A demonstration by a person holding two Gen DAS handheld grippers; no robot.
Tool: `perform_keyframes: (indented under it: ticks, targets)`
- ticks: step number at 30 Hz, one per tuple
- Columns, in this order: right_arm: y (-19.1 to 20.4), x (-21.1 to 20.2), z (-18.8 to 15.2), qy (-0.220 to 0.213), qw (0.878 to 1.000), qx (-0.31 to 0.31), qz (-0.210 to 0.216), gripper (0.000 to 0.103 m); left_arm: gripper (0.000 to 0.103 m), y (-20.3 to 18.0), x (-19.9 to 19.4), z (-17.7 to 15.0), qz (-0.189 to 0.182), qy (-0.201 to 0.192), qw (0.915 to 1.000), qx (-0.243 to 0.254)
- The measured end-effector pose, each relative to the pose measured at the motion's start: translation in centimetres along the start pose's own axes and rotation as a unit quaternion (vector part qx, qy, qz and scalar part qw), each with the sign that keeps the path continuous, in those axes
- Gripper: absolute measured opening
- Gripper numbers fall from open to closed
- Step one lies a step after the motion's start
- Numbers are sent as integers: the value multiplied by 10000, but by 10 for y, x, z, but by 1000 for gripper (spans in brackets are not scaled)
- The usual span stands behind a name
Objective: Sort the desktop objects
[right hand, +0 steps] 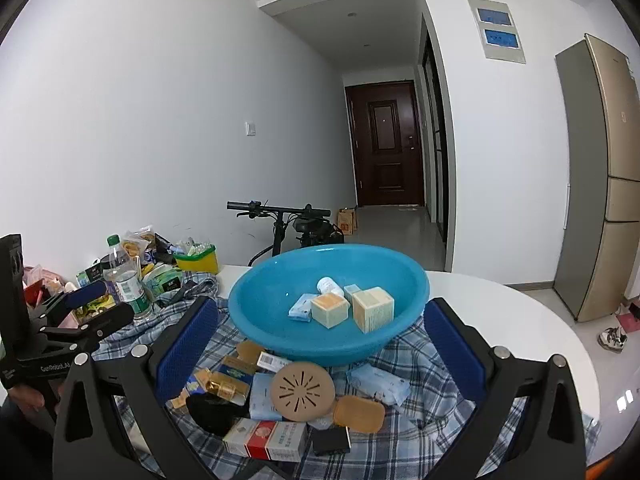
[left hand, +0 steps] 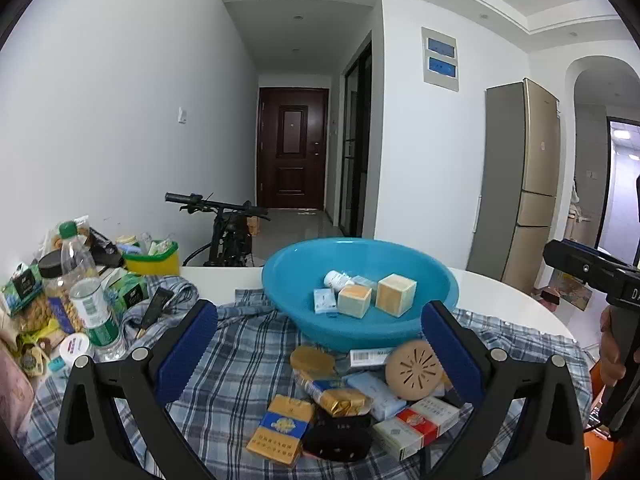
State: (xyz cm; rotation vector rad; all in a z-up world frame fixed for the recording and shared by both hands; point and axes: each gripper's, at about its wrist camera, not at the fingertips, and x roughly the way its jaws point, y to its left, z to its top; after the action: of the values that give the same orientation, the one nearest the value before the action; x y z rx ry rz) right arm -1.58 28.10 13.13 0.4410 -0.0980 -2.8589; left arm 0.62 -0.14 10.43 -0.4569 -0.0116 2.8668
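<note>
A blue plastic basin (left hand: 288, 276) (right hand: 264, 304) sits on a plaid cloth (left hand: 240, 352) (right hand: 404, 356) and holds two tan cubes (left hand: 396, 294) (right hand: 373, 309), a white bottle and small blue packets. In front of it lies a heap: a round tan slotted lid (left hand: 414, 369) (right hand: 303, 390), a yellow-blue carton (left hand: 280, 430), a red-white box (left hand: 416, 424) (right hand: 266, 440), a gold packet (left hand: 340, 396) and a black object (left hand: 336, 438). My left gripper (left hand: 320, 356) is open and empty above the heap. My right gripper (right hand: 320, 356) is open and empty above the heap too.
Bottles, snack bags and green boxes crowd the table's left side (left hand: 80, 300) (right hand: 128, 280), with a yellow-green container (left hand: 154, 258) (right hand: 198, 260) behind. A bicycle (left hand: 228, 228) stands past the table's far edge. The white round table (right hand: 520, 320) curves off at right.
</note>
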Motion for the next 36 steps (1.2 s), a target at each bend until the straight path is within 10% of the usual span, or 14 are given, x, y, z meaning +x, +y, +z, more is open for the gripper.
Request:
perform_keyframes:
  ticks: [24, 36]
  targets:
    - [22, 22, -92, -649, 9925, -598, -843, 102, 103, -3, 34, -80, 647, -288, 9974, 111]
    - [27, 44, -101, -79, 9927, -750, -946, 103, 103, 2, 47, -95, 594, -70, 9982, -9]
